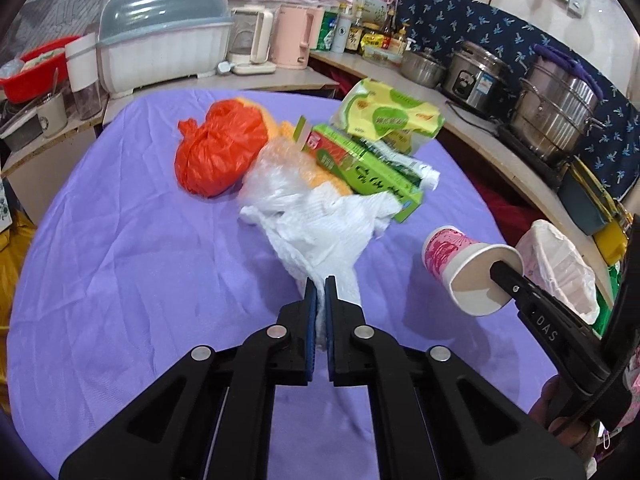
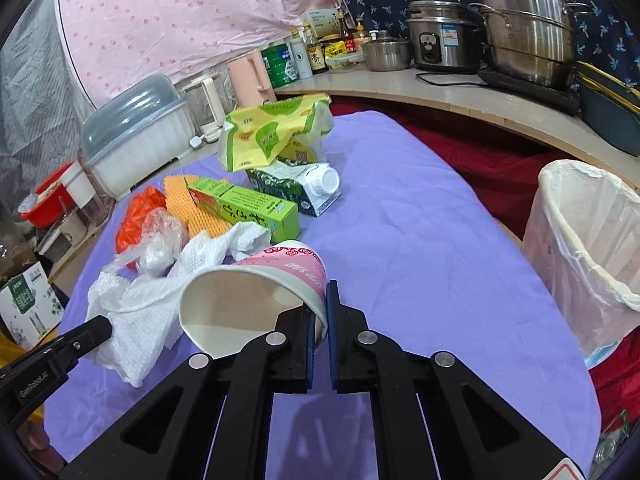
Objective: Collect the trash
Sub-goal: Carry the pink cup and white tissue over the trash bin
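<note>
White paper towel (image 1: 320,236): crumpled and pinched at its near end between the clenched jaws of the left gripper (image 1: 320,286); its far end trails back to the pile.
Paper cup (image 2: 256,292): pink-printed, tipped on its side with the open mouth facing left, its rim wall clamped by the right gripper (image 2: 320,300), one finger inside and one outside.
Remaining trash: an orange plastic bag (image 1: 218,148), a clear plastic bag (image 1: 276,176), a green box (image 1: 368,172), a yellow-green wrapper (image 1: 388,114) and a carton with a white cap (image 2: 304,188), heaped together at the middle of the purple cloth (image 1: 132,264).
Bin (image 2: 584,256): white, lined with a thin bag, beside the right edge of the table, well apart from the pile.
Gripper pose: both point forward and downward over the cloth, the left to the left of the cup.
Hand (image 1: 560,420): only part shows, at the lower right edge of the left view.
Hard to make out: print on the box and wrapper; the carton is half hidden under the wrapper.
Surroundings: steel pots (image 2: 524,24) and bottles along a counter (image 2: 440,92).
</note>
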A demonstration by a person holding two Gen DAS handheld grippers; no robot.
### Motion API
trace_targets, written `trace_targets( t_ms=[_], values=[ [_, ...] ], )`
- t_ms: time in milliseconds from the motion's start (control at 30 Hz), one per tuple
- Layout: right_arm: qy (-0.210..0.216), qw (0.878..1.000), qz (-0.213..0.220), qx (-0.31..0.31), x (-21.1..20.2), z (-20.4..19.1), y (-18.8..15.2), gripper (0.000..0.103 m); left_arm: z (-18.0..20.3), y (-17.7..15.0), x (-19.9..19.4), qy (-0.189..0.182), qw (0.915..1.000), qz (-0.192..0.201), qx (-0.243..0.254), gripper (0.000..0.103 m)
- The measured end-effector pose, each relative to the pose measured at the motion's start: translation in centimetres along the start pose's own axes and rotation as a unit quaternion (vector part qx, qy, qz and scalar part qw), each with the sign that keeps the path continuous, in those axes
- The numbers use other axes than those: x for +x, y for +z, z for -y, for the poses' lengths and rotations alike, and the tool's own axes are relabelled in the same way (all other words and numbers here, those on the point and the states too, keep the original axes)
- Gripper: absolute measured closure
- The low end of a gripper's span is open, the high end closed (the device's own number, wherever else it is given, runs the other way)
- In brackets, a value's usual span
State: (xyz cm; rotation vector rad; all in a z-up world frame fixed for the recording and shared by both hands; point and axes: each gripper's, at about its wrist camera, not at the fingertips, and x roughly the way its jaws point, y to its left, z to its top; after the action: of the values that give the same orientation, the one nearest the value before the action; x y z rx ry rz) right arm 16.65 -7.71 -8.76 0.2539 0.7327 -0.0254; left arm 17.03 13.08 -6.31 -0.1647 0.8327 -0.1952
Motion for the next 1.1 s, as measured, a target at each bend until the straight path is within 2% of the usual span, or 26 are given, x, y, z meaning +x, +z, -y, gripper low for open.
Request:
trace_targets(
  t_ms=[300, 600, 933, 1100],
  values=[
    [0.003, 0.999, 0.038, 0.024, -4.3, 2.9, 0.9, 0.098, 4.2, 1.0, -4.1, -0.019, 0.9987, 0.035, 0.031, 0.1],
    [-0.013, 0.996, 0.076, 0.049, -8.3, 7.2, 1.7, 0.098, 10.8, 2.2, -6.5, -0.055, 0.9942, 0.06, 0.071, 0.1],
    [-0.059, 0.987, 0.115, 0.095, -12.5, 15.4, 2.1, 0.098, 20.9, 3.4, -7.4, -0.109, 0.9831, 0.076, 0.126, 0.1],
    [-0.086, 0.98, 0.127, 0.123, -14.2, 20.5, 2.1, 0.098, 26.3, 3.5, -6.7, -0.139, 0.9763, 0.07, 0.15, 0.1]
  ],
)
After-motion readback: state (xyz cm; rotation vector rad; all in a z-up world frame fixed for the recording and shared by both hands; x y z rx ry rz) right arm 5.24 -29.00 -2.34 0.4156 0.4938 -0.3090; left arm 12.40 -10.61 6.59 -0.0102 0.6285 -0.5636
